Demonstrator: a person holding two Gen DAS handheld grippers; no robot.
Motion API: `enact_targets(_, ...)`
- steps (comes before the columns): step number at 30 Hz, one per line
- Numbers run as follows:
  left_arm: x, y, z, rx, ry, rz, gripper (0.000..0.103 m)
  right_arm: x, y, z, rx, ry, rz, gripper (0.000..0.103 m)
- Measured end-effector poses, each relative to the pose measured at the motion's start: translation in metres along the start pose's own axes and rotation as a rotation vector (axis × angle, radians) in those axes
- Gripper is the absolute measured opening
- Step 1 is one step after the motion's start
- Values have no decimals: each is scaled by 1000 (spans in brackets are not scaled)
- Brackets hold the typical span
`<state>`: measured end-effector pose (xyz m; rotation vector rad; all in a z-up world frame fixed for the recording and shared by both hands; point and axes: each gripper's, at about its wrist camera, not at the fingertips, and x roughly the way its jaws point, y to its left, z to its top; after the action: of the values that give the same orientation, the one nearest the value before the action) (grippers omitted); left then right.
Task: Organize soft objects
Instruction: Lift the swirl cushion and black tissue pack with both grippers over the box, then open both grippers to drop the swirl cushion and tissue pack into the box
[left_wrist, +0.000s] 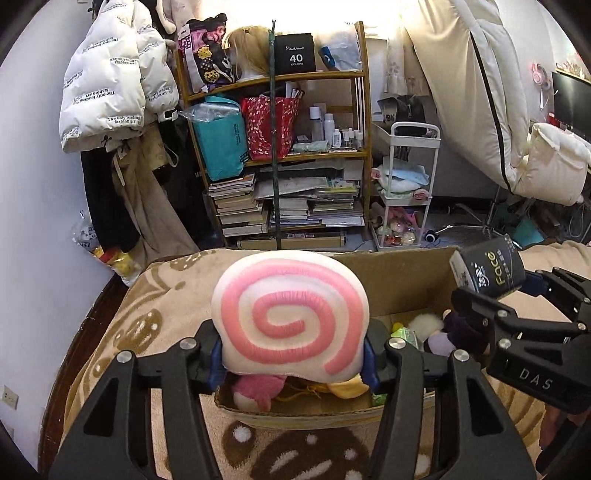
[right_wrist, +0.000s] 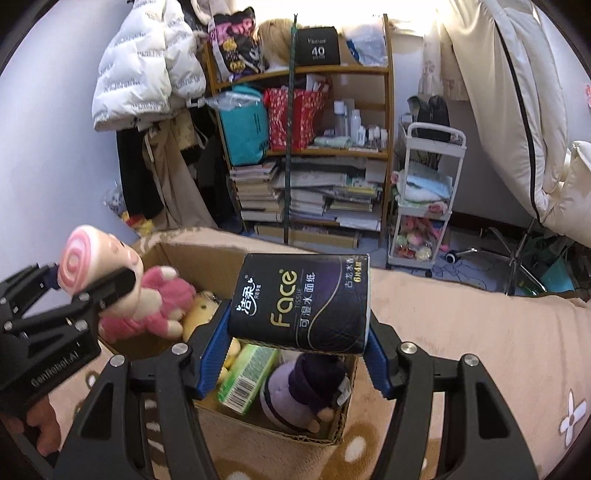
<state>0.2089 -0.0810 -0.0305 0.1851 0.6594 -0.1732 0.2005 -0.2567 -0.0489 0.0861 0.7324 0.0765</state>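
My left gripper (left_wrist: 293, 365) is shut on a cream plush with a pink spiral (left_wrist: 291, 314) and holds it over the near left part of an open cardboard box (left_wrist: 406, 280). From the right wrist view the same plush (right_wrist: 79, 264) hangs above the box's left side, in the left gripper (right_wrist: 96, 291). My right gripper (right_wrist: 297, 339) is shut on a black tissue pack (right_wrist: 301, 301) above the box's right end. Inside the box (right_wrist: 192, 258) lie a pink plush (right_wrist: 159, 306), a yellow plush (right_wrist: 199, 314), a green pack (right_wrist: 247, 373) and a purple doll (right_wrist: 303, 387).
The box rests on a tan patterned blanket (right_wrist: 461, 332). Behind it stand a crowded wooden shelf (left_wrist: 280, 147) and a white trolley (left_wrist: 406, 192). A white puffer jacket (left_wrist: 107, 77) hangs at the left wall. A hand (right_wrist: 40, 424) grips the left tool.
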Motion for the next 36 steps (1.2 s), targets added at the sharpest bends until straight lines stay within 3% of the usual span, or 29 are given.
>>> enact_targets(12,7,-1,-8,-21,42,-3,66,9,-1,-6,-21,45,-3,68)
enact_targets(19,0,7,-10,-33,31,35,86,6,1,-7,-37,59,-1,69)
enact_targets(23,-7,11,-6,-47,14,14,87,4,0,-8,-23,59,4,70)
enact_targets(27,-11,10,-4,-26,2,24,90,-2,-2,-7,-4,45,22,81)
enact_targets(36,-18,13,-4,-35,2,25,96,-14,-1,-3,-12,32,9,86)
